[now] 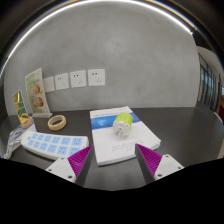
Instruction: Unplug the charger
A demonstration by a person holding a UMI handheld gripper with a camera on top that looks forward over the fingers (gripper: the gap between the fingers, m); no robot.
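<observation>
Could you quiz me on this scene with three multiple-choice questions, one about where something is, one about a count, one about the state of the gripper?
1. Where does the small yellow-green object rest?
A. on the white booklet
B. on the tape roll
C. on the wall

2. How many white wall plates sit in a row on the wall?
A. one
B. three
C. five

3. How do the fingers of the gripper stand?
A. shut on the booklet
B. shut on the tape roll
C. open, holding nothing

Answers:
1 A: it lies on the white booklet, just beyond the fingers.
2 B: three plates show side by side.
3 C: the pads stand apart with a gap between.
</observation>
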